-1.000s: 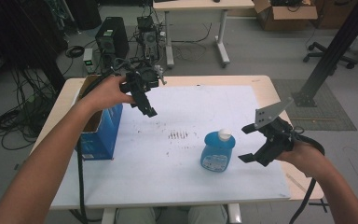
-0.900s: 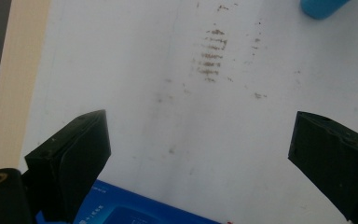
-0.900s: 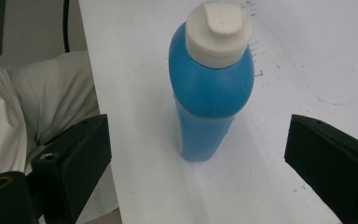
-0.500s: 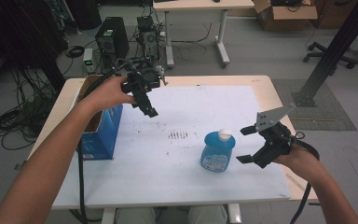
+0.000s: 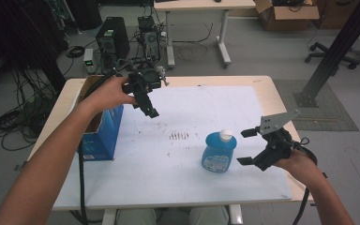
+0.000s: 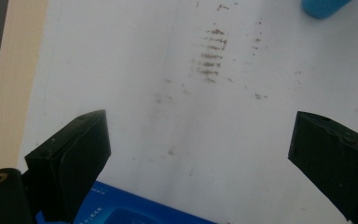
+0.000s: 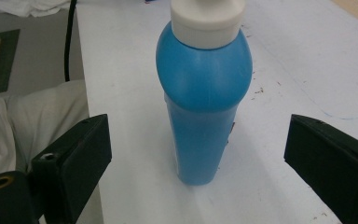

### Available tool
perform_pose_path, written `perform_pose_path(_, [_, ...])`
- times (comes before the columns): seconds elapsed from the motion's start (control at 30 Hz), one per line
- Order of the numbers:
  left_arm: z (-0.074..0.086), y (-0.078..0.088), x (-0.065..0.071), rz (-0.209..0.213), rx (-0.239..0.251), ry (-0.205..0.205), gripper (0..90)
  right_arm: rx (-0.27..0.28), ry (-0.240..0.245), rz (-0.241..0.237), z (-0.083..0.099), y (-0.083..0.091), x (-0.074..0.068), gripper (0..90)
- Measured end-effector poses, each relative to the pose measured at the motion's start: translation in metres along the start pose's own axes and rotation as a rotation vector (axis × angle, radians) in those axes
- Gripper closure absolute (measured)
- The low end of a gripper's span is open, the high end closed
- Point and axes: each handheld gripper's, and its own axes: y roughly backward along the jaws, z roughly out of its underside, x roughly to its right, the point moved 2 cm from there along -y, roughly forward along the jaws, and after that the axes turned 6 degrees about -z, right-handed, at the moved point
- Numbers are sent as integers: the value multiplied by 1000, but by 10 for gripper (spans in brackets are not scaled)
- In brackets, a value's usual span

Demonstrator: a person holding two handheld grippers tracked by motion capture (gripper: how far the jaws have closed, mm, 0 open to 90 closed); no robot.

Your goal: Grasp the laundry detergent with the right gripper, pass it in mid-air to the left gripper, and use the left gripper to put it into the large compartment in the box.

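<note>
Our right gripper (image 5: pixel 246 146), jaws spread wide, sits just beside the upright blue bottle (image 5: pixel 219 152) on the white table (image 5: pixel 192 103). Our left gripper (image 5: pixel 151 108) hangs released near a blue box (image 5: pixel 104 136).

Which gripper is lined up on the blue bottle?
The right gripper: its open jaws flank the upright blue bottle without touching it. The left gripper hangs open over bare tabletop beside the blue cardboard box.
</note>
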Motion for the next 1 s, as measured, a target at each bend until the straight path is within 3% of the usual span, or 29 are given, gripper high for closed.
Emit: perform_pose_path(1.0, [-3, -6, 1, 6, -11, -6, 59, 135, -6, 0, 32, -18, 7, 70])
